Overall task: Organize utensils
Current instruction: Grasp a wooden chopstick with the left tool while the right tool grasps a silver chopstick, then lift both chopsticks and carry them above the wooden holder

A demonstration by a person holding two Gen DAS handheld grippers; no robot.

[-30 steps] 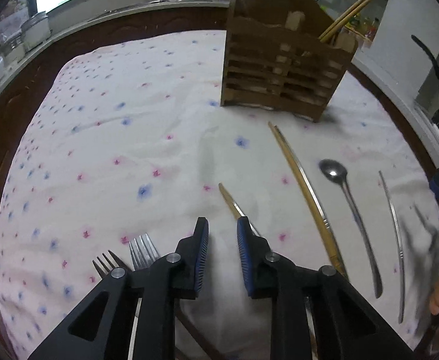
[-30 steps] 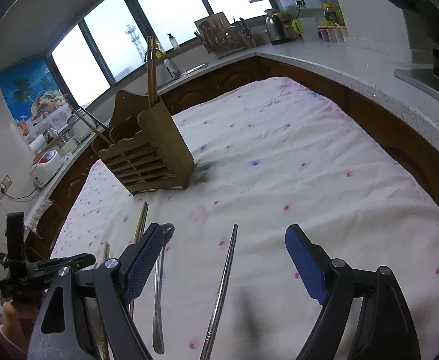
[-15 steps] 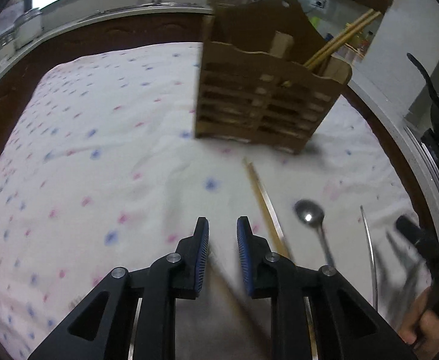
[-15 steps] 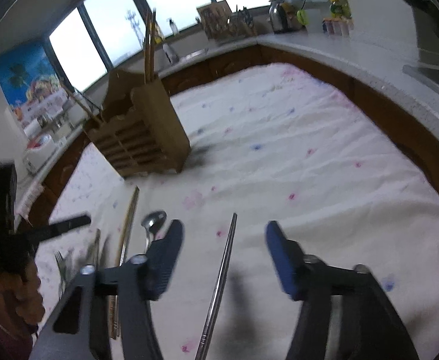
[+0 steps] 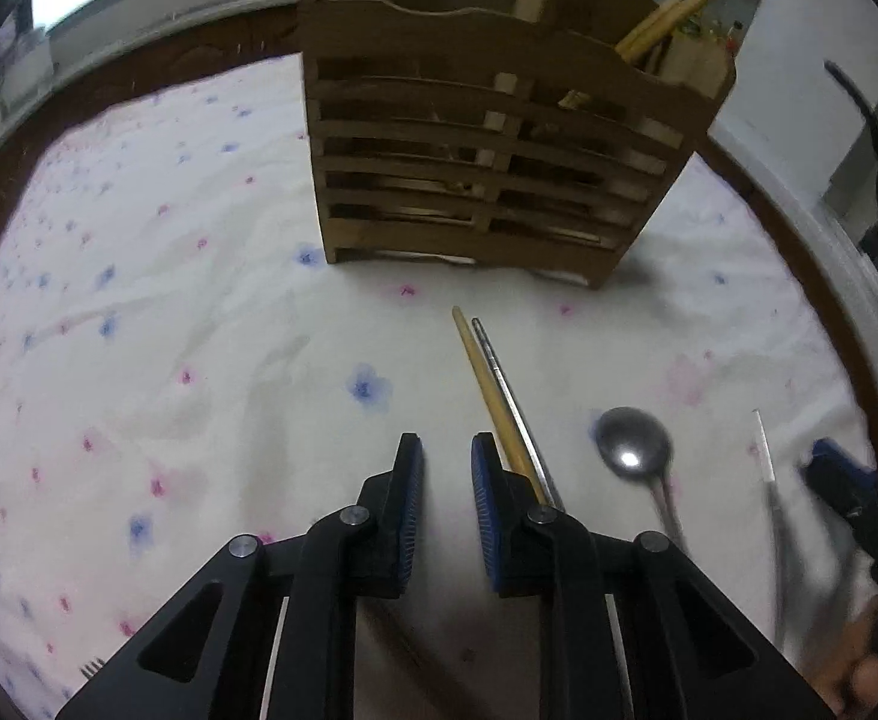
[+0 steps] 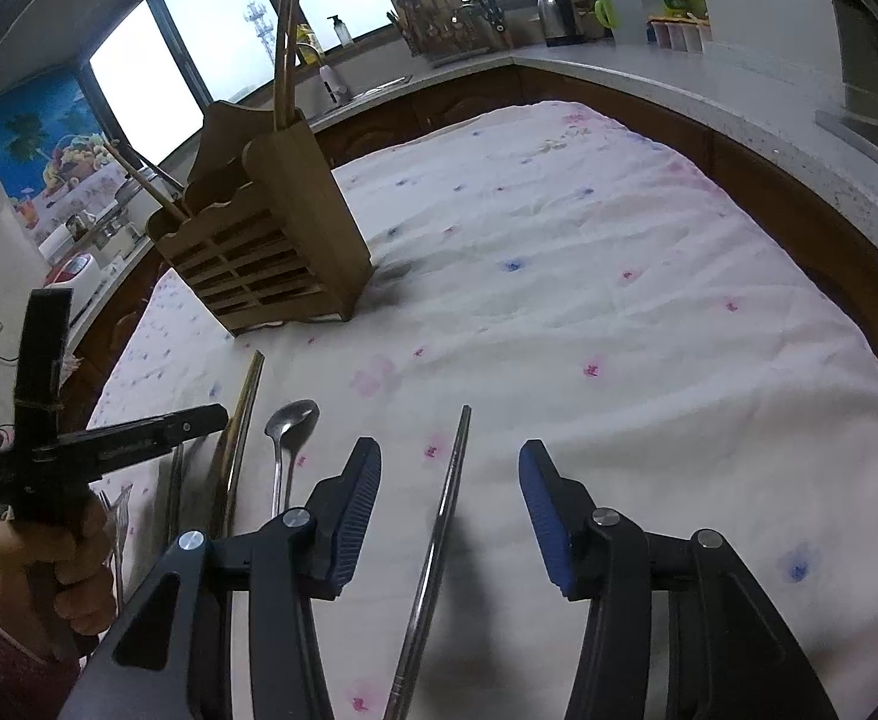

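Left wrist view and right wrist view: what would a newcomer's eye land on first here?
Probably the slatted wooden utensil holder standing at the far side of the flowered cloth, chopsticks poking out of it. Next, the loose cutlery on the cloth: a wooden and a metal chopstick side by side, and a spoon to their right. The right hand-held gripper hangs open over a single metal chopstick.

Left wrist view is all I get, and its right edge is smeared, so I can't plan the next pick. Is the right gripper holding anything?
Observer: No. The right gripper is wide open and empty.
Operator: What is under it?
Observer: A metal chopstick lies on the cloth, in line with the gap between the fingers.
Operator: And the spoon?
Observer: The spoon lies flat to the left of that gripper, apart from the chopstick, with its bowl towards the wooden holder.
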